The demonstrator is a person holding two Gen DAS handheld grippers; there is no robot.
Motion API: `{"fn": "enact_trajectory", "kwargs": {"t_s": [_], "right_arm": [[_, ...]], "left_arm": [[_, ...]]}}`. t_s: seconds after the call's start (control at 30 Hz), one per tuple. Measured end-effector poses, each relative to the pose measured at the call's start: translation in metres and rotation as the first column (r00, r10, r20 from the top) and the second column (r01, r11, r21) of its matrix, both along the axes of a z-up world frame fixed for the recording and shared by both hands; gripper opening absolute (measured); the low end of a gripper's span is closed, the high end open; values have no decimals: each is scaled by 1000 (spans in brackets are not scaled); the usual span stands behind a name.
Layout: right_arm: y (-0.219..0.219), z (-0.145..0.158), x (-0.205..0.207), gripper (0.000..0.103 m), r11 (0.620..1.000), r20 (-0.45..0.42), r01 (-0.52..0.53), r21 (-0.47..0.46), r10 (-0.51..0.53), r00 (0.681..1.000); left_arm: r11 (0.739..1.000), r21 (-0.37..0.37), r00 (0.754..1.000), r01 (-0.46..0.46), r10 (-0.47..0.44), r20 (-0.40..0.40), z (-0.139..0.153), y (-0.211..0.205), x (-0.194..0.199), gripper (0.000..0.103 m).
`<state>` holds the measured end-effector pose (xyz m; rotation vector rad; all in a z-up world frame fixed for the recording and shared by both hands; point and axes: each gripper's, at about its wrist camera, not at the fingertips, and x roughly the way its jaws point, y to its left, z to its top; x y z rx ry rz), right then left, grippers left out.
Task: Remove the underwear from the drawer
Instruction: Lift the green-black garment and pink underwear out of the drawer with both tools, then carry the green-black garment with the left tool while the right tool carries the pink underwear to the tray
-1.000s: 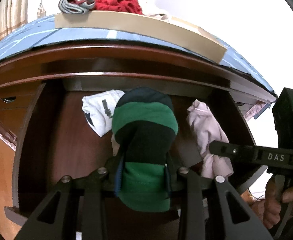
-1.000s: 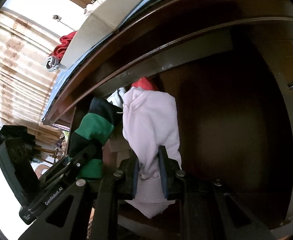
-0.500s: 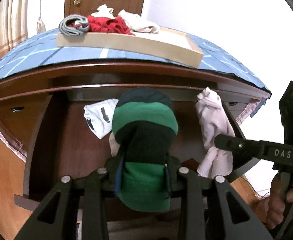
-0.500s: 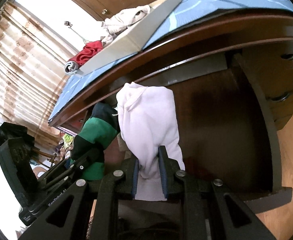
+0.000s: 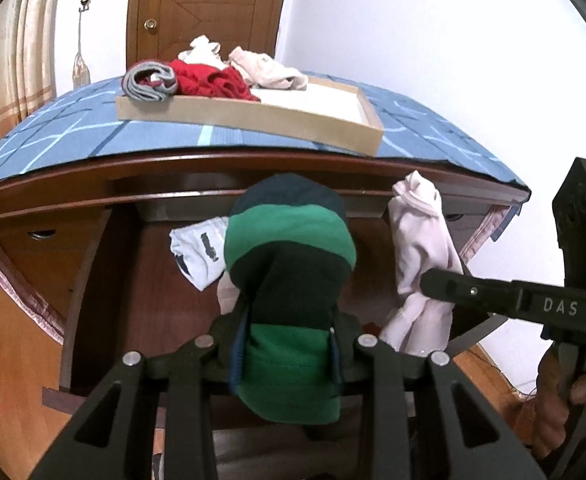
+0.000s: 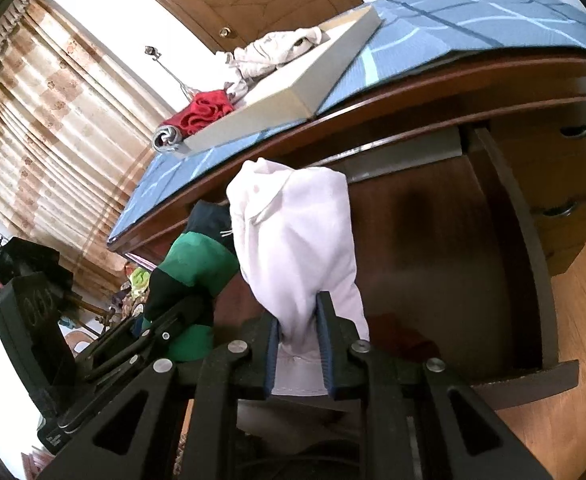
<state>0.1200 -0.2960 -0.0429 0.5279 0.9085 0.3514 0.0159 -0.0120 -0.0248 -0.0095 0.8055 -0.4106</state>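
Note:
My left gripper (image 5: pixel 289 344) is shut on green and dark striped underwear (image 5: pixel 289 248), held up above the open wooden drawer (image 5: pixel 93 280). My right gripper (image 6: pixel 299 320) is shut on pale pink underwear (image 6: pixel 297 236), also lifted over the drawer (image 6: pixel 513 240). Each gripper shows in the other's view: the right gripper's arm (image 5: pixel 513 300) at the right with the pink piece (image 5: pixel 421 248), the left gripper's body (image 6: pixel 93 352) at the lower left with the green piece (image 6: pixel 189 268). A white printed garment (image 5: pixel 197 248) still lies in the drawer.
On the dresser top a blue patterned cloth (image 5: pixel 53 132) carries a shallow cardboard tray (image 5: pixel 253 116) holding grey, red and cream garments (image 5: pixel 213 76). A wooden door (image 5: pixel 205 8) and curtains (image 6: pixel 53 128) stand behind. A hand (image 5: pixel 553 400) grips the right tool's handle.
Both grippers have risen and pulled back from the drawer with their garments, so the dresser top and tray now show much more fully. The grips have not changed.

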Motion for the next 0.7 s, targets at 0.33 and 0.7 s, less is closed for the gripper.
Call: {"fn": "enact_trajectory", "kwargs": {"t_s": [0.33,0.7], "right_arm": [[-7,22,-10,19,1000,74,3,15,-4,997],[-17,37,-11,19,997,87,2,82,-9,996]], "left_arm": [[998,-47,991,31,-25,134,27,2,-14,31],[997,-57,978,50,-37,206,50,-1,-16,31]]}}
